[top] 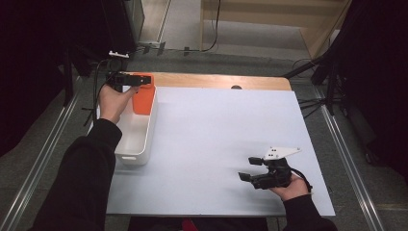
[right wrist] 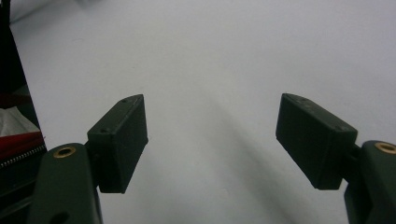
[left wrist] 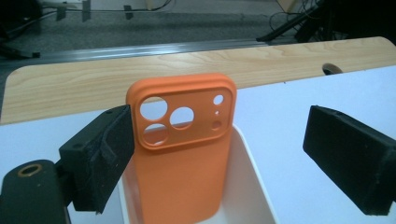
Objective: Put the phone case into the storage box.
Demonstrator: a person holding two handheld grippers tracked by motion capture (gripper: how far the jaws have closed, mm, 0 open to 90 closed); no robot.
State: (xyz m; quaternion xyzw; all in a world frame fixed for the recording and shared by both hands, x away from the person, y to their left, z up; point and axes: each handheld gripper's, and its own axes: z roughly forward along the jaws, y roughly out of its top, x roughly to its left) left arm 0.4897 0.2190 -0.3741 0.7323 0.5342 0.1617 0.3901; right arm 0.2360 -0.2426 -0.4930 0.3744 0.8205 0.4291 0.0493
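An orange phone case [left wrist: 182, 158] with camera cut-outs stands on end inside the white bin [left wrist: 247, 177], at its far end. My left gripper [left wrist: 219, 140] is open just above and behind it. One pad [left wrist: 105, 154] is beside the case's edge and the other pad [left wrist: 348, 158] is well clear of it. From above, the left gripper [top: 146, 80] hovers over the case [top: 143, 101] at the far end of the bin [top: 137, 139]. My right gripper [top: 247, 168] is open over the white table sheet at the near right, and nothing lies between its jaws [right wrist: 212, 135].
The white sheet [top: 216, 130] covers most of the wooden table [top: 216, 81], whose bare strip shows at the far edge with a cable hole [top: 235, 87]. Dark stands and cables surround the table. A red item [right wrist: 18, 140] shows beyond the sheet's near edge.
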